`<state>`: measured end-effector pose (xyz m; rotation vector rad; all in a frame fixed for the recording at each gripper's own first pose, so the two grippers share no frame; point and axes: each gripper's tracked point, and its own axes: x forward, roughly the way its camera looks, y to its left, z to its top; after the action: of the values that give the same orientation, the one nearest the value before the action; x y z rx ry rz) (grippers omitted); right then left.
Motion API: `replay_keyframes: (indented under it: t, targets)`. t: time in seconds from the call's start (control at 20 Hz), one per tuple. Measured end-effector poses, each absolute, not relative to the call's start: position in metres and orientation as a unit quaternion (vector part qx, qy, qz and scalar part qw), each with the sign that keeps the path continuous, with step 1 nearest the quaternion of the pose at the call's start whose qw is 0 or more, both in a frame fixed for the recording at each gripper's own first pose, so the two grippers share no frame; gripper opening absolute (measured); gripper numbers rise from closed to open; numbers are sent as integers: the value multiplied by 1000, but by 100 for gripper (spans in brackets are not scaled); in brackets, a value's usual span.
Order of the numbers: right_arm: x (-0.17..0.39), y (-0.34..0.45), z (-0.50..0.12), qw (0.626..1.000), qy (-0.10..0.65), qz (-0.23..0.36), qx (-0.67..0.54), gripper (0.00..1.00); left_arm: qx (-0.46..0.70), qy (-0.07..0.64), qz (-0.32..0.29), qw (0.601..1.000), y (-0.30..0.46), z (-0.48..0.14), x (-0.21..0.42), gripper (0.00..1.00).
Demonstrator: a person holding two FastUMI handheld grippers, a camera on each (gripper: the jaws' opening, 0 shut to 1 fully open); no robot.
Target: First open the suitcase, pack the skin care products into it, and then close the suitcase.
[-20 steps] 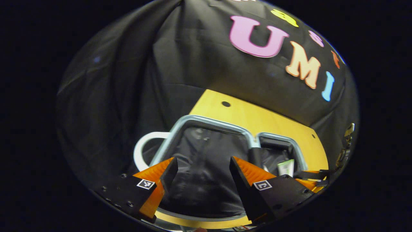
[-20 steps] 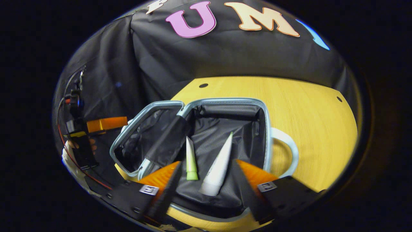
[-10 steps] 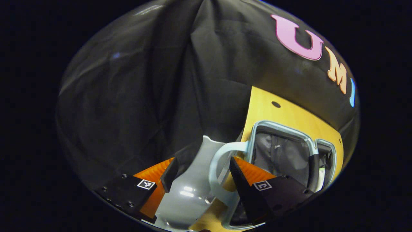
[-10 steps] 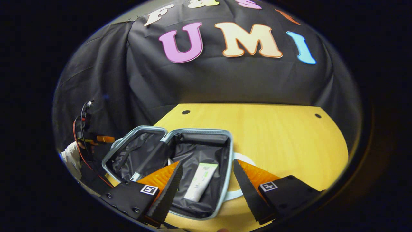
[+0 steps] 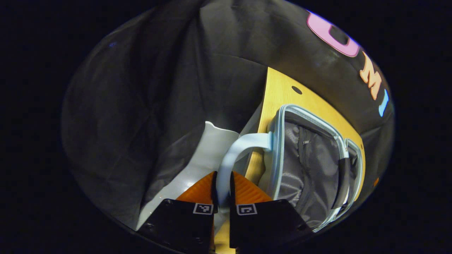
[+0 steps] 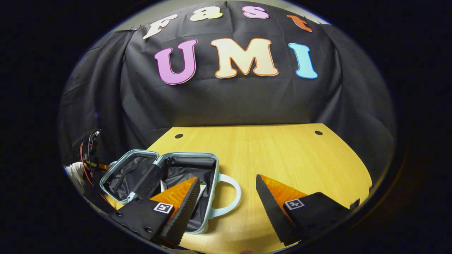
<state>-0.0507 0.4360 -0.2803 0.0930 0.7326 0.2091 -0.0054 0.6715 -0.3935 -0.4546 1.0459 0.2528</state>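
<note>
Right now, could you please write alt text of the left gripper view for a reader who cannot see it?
The left gripper is shut on the pale blue loop handle of an open pale blue suitcase with grey fabric lining. The suitcase lies at the edge of a yellow wooden table, in front of black cloth.

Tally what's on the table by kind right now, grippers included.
Suitcase, open: 1
Suitcase handles: 2, one in the left gripper, one by the right gripper
Skin care tube, partly hidden inside: at least 1
Grippers: 2
Total: 6
</note>
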Motion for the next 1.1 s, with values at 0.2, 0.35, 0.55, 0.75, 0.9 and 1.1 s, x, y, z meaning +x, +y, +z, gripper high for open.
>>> replay_keyframes:
  t: [0.2,0.35,0.55,0.75,0.9,1.1]
  targets:
    - [-59,421,-279,931,348,100,48,98,-154,443,116,876,671,-329,-2,0]
    - [-64,414,-275,939,319,117,45,98,-116,405,103,901,658,-264,4,0]
    - [-66,406,-257,943,287,168,16,99,-106,343,85,929,605,-175,23,0]
    - [-50,382,-226,950,249,190,25,99,-93,298,57,948,534,-124,33,0]
    - [-42,356,-211,952,236,188,42,99,-91,280,28,955,480,-103,43,0]
    - [-34,326,-209,954,232,183,44,99,-92,263,-39,960,391,-92,57,0]
